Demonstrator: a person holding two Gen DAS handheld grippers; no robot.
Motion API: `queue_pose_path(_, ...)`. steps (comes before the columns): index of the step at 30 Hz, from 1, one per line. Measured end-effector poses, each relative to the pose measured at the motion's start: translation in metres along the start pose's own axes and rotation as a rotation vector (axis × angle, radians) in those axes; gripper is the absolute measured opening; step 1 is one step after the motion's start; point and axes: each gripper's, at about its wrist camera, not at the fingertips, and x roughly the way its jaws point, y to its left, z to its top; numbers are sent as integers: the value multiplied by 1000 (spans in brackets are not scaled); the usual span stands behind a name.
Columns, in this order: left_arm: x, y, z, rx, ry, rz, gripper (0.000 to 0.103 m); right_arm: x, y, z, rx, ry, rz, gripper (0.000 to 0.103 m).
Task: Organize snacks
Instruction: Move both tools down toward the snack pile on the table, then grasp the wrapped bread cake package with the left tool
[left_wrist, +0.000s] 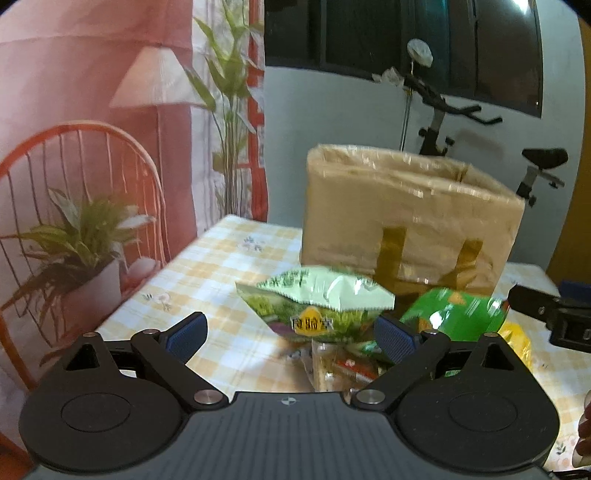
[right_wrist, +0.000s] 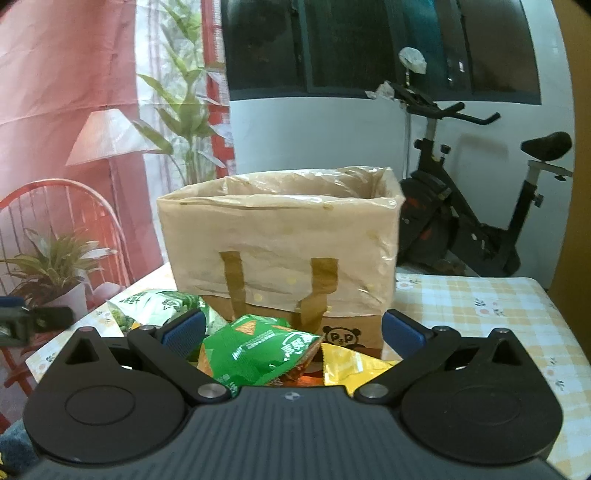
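A pile of snack bags lies on the checked tablecloth in front of a brown paper bag (left_wrist: 406, 221) (right_wrist: 280, 251) lined with plastic, its top open. The pale green snack bag (left_wrist: 317, 302) (right_wrist: 159, 306) sits just ahead of my left gripper (left_wrist: 291, 338), which is open with its blue pads clear of the bag. A bright green bag (left_wrist: 458, 314) (right_wrist: 258, 354) and a yellow bag (left_wrist: 517, 339) (right_wrist: 351, 363) lie below my right gripper (right_wrist: 294, 334), open and touching neither. A clear packet (left_wrist: 340, 369) lies under the pale green bag.
The table (right_wrist: 480, 306) ends close behind the paper bag and on the left. A red chair (left_wrist: 74, 147) and a potted plant (left_wrist: 81, 236) stand left of it, an exercise bike (right_wrist: 461, 206) behind it. Part of a hand (left_wrist: 583, 435) shows at the right edge.
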Motion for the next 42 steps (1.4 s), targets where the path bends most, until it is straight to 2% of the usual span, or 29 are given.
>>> queue_pose_path(4,14,0,-12,-14,47,2,93,8,-1,-10,-5,14,2,103)
queue_pose_path(7,27,-4,-24,-19,111,-69,93,14,-2,-20,-10,33,-30,103)
queue_pose_path(10,39,-8,-35,-21,177,-131,92,16,-6,-30,5,50,-21,103)
queue_pose_path(13,47,-14,-40,-8,205,-171,91,18,-10,-36,11,62,4,103)
queue_pose_path(17,58,-28,-46,27,235,-219,92,22,-17,-40,20,65,-16,103)
queue_pose_path(22,71,-38,-53,48,287,-226,92,27,-25,-45,55,83,-18,103)
queue_pose_path(27,82,-43,-55,32,292,-228,94,29,-30,-50,68,96,-14,103)
queue_pose_path(32,93,-40,-59,-7,358,-244,95,32,-33,-52,83,107,-13,103)
queue_pose_path(35,95,-37,-59,-12,357,-257,90,32,-33,-53,85,113,-12,103)
queue_pose_path(36,93,-36,-58,-13,348,-274,81,32,-33,-53,85,113,-13,103)
queue_pose_path(37,91,-36,-57,-8,340,-285,79,33,-33,-53,87,114,-14,103)
queue_pose_path(42,78,-31,-50,-11,289,-290,77,33,-36,-54,98,127,-14,103)
